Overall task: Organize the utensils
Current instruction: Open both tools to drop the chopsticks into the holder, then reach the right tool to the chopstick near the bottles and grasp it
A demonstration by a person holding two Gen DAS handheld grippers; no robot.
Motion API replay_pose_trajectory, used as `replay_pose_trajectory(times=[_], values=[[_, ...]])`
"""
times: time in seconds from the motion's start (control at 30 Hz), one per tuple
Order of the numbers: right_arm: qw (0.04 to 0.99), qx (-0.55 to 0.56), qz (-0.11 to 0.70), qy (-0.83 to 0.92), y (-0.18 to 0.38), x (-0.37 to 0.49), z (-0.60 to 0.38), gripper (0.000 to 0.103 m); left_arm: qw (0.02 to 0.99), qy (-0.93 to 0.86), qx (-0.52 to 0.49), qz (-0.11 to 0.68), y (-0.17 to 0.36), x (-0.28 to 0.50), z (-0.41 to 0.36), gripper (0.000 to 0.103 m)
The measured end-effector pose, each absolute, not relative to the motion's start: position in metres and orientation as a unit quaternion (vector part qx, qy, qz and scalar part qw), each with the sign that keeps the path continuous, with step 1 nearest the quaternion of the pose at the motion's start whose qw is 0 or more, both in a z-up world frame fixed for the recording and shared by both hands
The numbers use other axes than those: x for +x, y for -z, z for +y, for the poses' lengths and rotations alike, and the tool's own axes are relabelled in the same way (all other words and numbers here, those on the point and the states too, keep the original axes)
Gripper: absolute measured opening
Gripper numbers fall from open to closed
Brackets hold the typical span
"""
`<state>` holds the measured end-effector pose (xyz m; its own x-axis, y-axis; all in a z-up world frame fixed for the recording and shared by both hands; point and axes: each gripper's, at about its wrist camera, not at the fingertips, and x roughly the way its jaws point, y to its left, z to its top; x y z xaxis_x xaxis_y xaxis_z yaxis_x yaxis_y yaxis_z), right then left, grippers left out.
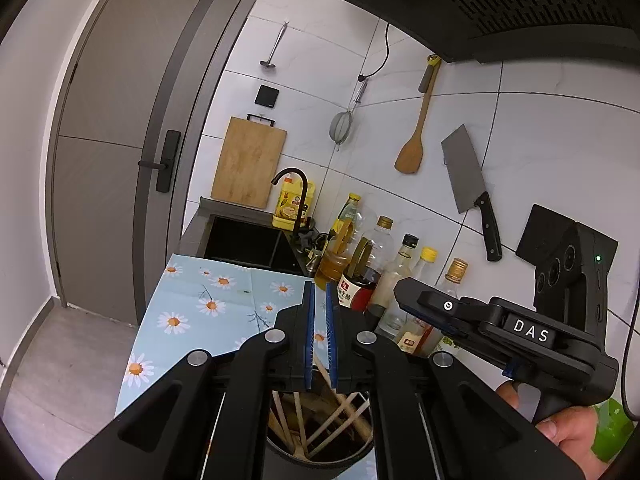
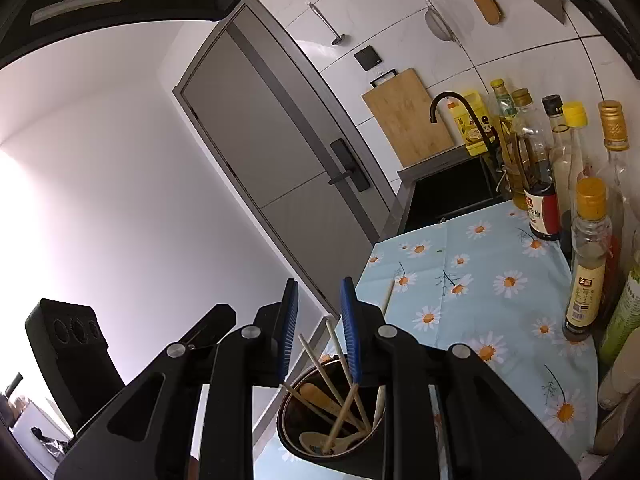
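Both grippers hang right over the utensil holder [image 2: 332,420], a dark round cup sitting at the near end of the counter on the daisy tablecloth [image 2: 480,280]. It's stuffed w/ chopsticks [image 2: 320,364] and a couple of wooden spoons [image 2: 320,398], all leaning every which way.

Left gripper [image 1: 320,312]: blue pads almost together, just a thin slit btwn them, nothing in there. So closed and empty.

Right gripper [image 2: 322,328]: jaws apart w/ a clear gap. Chopstick tips poke up from the cup into that gap, but the pads aren't pressing on any of them afaict. From the left cam you can see the right gripper off to the right side, w/ the person's hand [image 1: 560,428] on its handle.

Rest of the scene: row of sauce and oil bottles [image 2: 588,264] along the right side of the counter against the tiled wall, black sink [image 1: 248,244] w/ a dark faucet [image 1: 294,188] at the far end. Cutting board [image 1: 250,162] leans on the wall behind the sink. On the wall hang a strainer [image 1: 342,126], a wooden spatula [image 1: 412,148] and a cleaver [image 1: 466,178]. Grey door [image 1: 120,140] far left.
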<state>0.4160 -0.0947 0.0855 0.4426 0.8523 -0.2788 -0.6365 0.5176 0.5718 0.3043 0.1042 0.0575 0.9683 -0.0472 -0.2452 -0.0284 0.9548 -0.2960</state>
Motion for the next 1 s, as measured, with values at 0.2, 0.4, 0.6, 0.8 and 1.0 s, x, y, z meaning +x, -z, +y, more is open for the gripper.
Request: replay_pose_trajectory(times=[0.2,0.4,0.6,0.8,1.0], values=[[0.828,0.187,0.278,-0.450,-0.086,0.406,-0.096,0.024,0.980,0.001,-0.149,0.130,-0.058,0.295,0.100,0.005],[0.828,0.194,0.275,-0.449,-0.093,0.401,-0.105,0.026,0.980,-0.003,-0.150,0.129,-0.061,0.284,0.100,0.005],[0.834,0.194,0.269,-0.442,-0.101,0.399,-0.117,0.028,0.981,-0.002,-0.147,0.129,-0.064,0.276,0.099,0.005],[0.834,0.202,0.284,-0.428,-0.100,0.404,-0.126,0.035,0.981,0.006,-0.142,0.132,-0.064,0.275,0.096,0.006],[0.841,0.194,0.322,-0.388,-0.099,0.419,-0.127,0.035,0.981,0.004,-0.146,0.127,-0.065,0.272,0.098,0.028]])
